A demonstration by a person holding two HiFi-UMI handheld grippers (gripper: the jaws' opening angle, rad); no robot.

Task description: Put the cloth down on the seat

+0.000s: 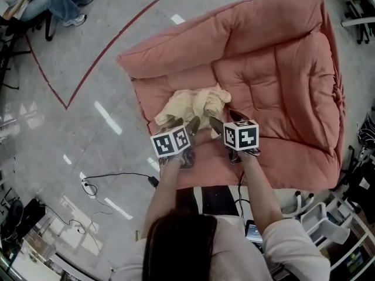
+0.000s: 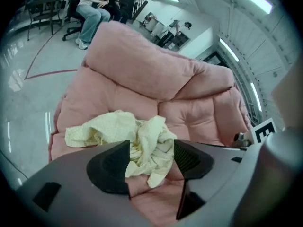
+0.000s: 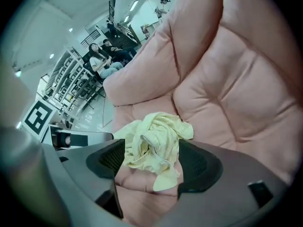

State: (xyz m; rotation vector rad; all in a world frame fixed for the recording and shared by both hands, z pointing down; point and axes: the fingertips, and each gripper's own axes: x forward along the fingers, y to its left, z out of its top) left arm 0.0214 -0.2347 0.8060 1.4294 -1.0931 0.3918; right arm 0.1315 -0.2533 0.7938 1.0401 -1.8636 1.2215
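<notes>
Here, a crumpled pale yellow cloth (image 1: 193, 107) lies on the pink cushioned seat (image 1: 281, 86), near its front edge. The left gripper (image 1: 181, 123) and right gripper (image 1: 225, 120) hover just beside it, jaws spread apart, clamping nothing.

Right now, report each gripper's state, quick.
Left gripper: open, holding nothing; the cloth lies loose on the seat between its jaws.
Right gripper: open, holding nothing; same cloth between its jaws.
</notes>
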